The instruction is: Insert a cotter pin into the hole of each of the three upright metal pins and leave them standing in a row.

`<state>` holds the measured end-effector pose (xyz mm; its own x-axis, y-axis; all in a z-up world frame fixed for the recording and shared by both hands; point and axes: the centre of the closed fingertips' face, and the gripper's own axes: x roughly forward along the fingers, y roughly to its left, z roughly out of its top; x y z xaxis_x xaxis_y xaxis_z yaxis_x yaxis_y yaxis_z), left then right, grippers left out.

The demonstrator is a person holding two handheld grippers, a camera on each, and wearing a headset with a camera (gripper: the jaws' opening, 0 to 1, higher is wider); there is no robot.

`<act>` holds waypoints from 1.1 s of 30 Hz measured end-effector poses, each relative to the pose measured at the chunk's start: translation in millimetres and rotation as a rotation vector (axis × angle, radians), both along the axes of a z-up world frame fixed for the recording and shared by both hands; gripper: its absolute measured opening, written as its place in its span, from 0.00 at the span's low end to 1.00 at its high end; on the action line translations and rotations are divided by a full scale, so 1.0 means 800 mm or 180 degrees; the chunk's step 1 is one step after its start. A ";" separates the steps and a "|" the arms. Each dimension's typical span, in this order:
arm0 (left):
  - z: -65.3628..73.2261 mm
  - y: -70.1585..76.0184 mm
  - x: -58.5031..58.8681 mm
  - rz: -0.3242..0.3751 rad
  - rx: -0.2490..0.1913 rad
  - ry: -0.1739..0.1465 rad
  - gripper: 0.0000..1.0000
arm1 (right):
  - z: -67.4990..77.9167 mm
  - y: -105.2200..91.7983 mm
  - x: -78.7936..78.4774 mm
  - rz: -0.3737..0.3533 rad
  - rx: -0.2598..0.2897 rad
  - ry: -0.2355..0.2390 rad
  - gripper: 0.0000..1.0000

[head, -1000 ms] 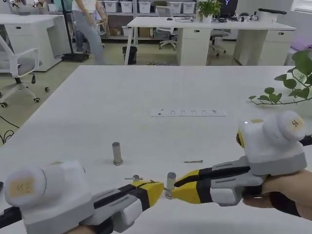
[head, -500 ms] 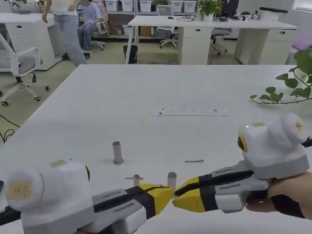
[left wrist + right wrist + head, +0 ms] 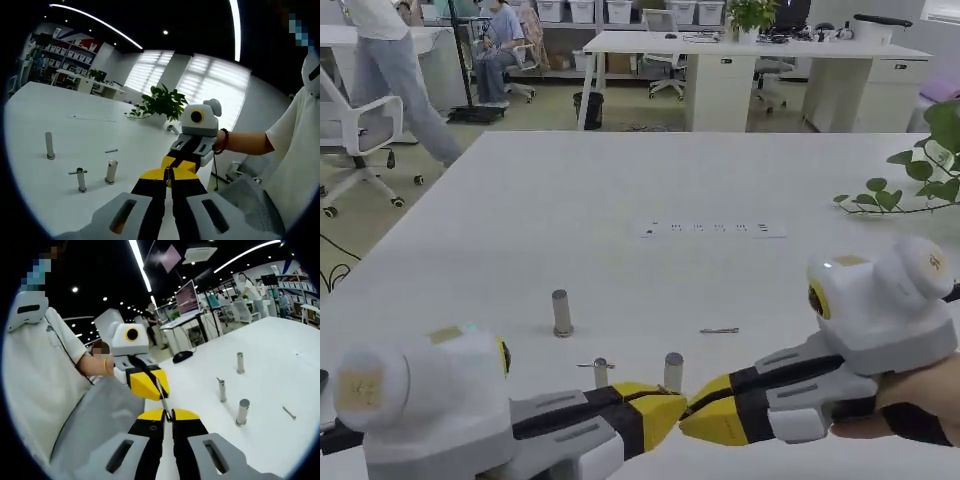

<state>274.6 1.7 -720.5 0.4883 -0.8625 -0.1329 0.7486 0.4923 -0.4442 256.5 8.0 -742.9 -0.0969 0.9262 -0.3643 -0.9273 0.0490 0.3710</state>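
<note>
Cotter pin [image 3: 162, 397], thin, ends hidden, pinched by closed jaws of left gripper [image 3: 665, 405] and right gripper [image 3: 700, 412], tip to tip.

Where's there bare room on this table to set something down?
Free: the wide stretch of table beyond the power strip, and the band between that strip and the far upright pin. Crowded: the near edge, where the fitted pin, the bare pin, a loose cotter pin, the left hand-held gripper and right hand-held gripper bunch together.

Three upright pins [image 3: 561, 313] block the near centre. Beyond them the table [image 3: 570, 200] lies open to the power strip [image 3: 714, 230].
</note>
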 end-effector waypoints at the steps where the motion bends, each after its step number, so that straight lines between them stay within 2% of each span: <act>1: 0.000 0.000 0.000 -0.0005 -0.0007 0.0004 0.01 | 0.000 0.000 0.000 0.0015 0.0001 -0.0011 0.07; 7: -0.002 0.000 0.002 0.0033 0.0028 -0.0001 0.01 | -0.003 -0.002 0.002 0.0055 -0.0057 -0.0135 0.04; 12: -0.007 0.000 0.003 0.0077 0.0127 -0.0049 0.02 | -0.009 -0.006 0.005 0.0068 -0.0179 -0.0187 0.03; 15: -0.009 0.000 0.005 0.0123 0.0125 0.0006 0.02 | -0.012 -0.009 0.010 0.0063 -0.0255 -0.0233 0.03; 20: -0.012 0.000 0.006 0.0151 0.0179 -0.0026 0.11 | -0.017 -0.015 0.019 -0.0001 -0.0408 -0.0305 0.03; 25: -0.019 0.006 0.013 0.0266 0.0362 -0.0126 0.18 | -0.024 -0.022 0.031 -0.0062 -0.0584 -0.0393 0.03; 28: -0.026 0.012 0.020 0.0366 0.0547 -0.0216 0.22 | -0.032 -0.028 0.039 -0.0093 -0.0756 -0.0472 0.03; 33: -0.040 0.017 0.030 0.0486 0.0736 -0.0241 0.24 | -0.040 -0.035 0.050 -0.0099 -0.0988 -0.0580 0.03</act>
<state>298.5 15.7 -752.7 0.6262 -0.7293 -0.2758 0.6847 0.6836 -0.2527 296.7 -20.4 -774.6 0.0220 0.7703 -0.6374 -0.9732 0.1625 0.1628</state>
